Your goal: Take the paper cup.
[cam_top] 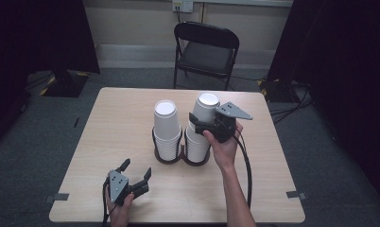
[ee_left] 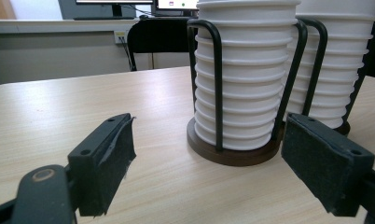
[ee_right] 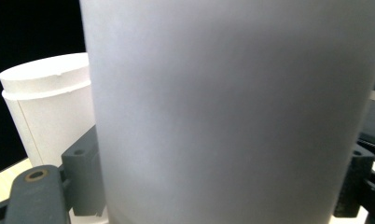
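Two stacks of upturned white paper cups stand in a black wire holder at the table's middle: a left stack and a right stack. My right gripper is shut on the top cup of the right stack, coming in from the right. In the right gripper view that cup spans the gap between both jaws, with the left stack's top cup behind. My left gripper rests open near the front left, holding nothing. Its view faces the holder's brown base and the ribbed stacks.
The light wooden table has grey tape marks near its front corners. A black folding chair stands beyond the far edge. Dark curtains hang at both sides. A cable trails from the right gripper along the forearm.
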`<state>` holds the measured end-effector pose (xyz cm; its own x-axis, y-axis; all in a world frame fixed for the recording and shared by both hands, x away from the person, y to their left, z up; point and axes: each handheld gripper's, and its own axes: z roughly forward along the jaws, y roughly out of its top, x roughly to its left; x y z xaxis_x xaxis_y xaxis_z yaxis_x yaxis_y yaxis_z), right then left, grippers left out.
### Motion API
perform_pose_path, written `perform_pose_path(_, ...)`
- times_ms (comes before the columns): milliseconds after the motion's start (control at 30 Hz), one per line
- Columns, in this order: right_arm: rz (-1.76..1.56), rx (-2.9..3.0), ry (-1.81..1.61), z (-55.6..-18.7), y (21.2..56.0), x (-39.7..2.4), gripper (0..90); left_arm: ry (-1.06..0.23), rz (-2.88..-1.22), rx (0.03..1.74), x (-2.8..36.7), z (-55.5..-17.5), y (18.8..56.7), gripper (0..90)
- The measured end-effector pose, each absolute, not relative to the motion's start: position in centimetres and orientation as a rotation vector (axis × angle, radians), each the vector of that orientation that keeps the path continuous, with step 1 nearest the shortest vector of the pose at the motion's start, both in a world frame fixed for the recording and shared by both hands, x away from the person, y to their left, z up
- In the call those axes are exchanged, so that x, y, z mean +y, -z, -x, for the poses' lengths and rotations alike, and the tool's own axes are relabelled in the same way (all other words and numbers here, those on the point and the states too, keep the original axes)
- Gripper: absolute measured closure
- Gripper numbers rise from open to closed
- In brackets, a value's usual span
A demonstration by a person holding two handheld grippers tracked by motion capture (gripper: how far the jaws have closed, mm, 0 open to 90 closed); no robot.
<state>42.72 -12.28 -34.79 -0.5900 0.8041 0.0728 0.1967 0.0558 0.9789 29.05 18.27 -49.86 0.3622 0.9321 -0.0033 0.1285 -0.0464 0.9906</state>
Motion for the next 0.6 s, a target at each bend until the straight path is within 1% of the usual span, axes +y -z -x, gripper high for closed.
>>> perform_pose_path(600,-0.971,1.777,-1.609,-42.3,32.7,-12.8,15.2,-0.863,-1.483,1.013,18.3,-29.2,49.8,16.2)
